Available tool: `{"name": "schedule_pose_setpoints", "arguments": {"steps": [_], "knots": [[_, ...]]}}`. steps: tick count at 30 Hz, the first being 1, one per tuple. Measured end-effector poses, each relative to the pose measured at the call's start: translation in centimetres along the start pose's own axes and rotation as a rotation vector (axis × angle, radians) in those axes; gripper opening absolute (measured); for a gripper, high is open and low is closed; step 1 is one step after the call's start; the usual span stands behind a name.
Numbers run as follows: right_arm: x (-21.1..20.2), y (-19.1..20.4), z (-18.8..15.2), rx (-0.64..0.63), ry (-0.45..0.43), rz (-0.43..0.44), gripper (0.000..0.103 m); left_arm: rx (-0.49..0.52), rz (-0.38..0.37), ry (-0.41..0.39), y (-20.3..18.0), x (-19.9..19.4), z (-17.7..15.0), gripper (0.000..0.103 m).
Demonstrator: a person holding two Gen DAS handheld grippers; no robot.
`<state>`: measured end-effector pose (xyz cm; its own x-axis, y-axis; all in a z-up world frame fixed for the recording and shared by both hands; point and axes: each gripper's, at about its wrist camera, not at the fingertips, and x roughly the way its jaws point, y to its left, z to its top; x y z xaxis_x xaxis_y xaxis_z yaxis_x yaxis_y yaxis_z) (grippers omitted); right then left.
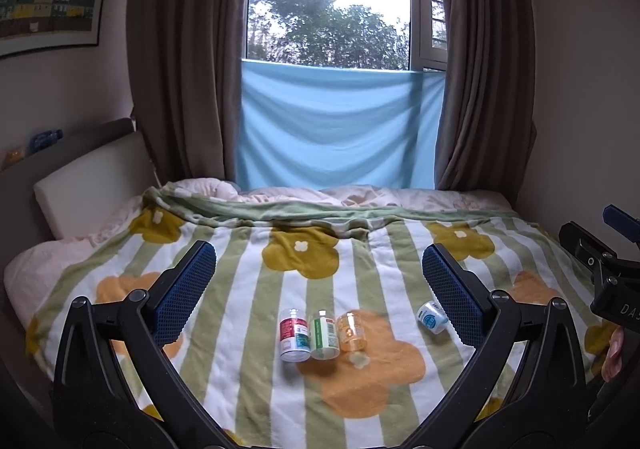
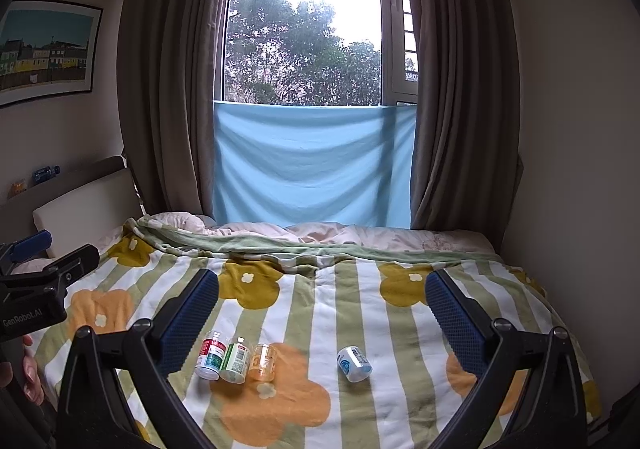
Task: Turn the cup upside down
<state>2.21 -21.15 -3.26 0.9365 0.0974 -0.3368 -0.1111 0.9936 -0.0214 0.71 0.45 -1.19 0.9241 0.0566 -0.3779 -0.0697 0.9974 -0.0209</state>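
Observation:
Four small cups rest on the striped flower blanket [image 1: 248, 329]. A red-and-white cup [image 1: 295, 335] [image 2: 211, 355], a green-and-white cup [image 1: 324, 333] [image 2: 237, 359] and a clear orange cup [image 1: 352, 331] [image 2: 263, 362] stand side by side in a row. A blue-and-white cup [image 1: 431, 316] [image 2: 354, 363] lies tipped on its side to their right. My left gripper [image 1: 318, 253] hovers open above the row, holding nothing. My right gripper [image 2: 322, 277] is also open and empty, with the blue-and-white cup below and between its fingers.
The bed fills the room between the left headboard [image 2: 84, 201] and the right wall. Brown curtains and a blue cloth [image 2: 312, 165] hang at the far end. The right gripper's black housing [image 1: 612, 277] and a person's fingers [image 2: 30, 377] show at the frame edges.

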Motion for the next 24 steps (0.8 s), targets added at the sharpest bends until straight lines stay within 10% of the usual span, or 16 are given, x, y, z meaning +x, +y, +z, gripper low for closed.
{"name": "schedule_pose_setpoints", "arguments": {"steps": [24], "knots": [[-0.1, 0.3, -0.5, -0.012, 0.005, -0.001, 0.103, -0.018, 0.007, 0.035, 1.3, 0.0, 0.0, 0.103]]}}
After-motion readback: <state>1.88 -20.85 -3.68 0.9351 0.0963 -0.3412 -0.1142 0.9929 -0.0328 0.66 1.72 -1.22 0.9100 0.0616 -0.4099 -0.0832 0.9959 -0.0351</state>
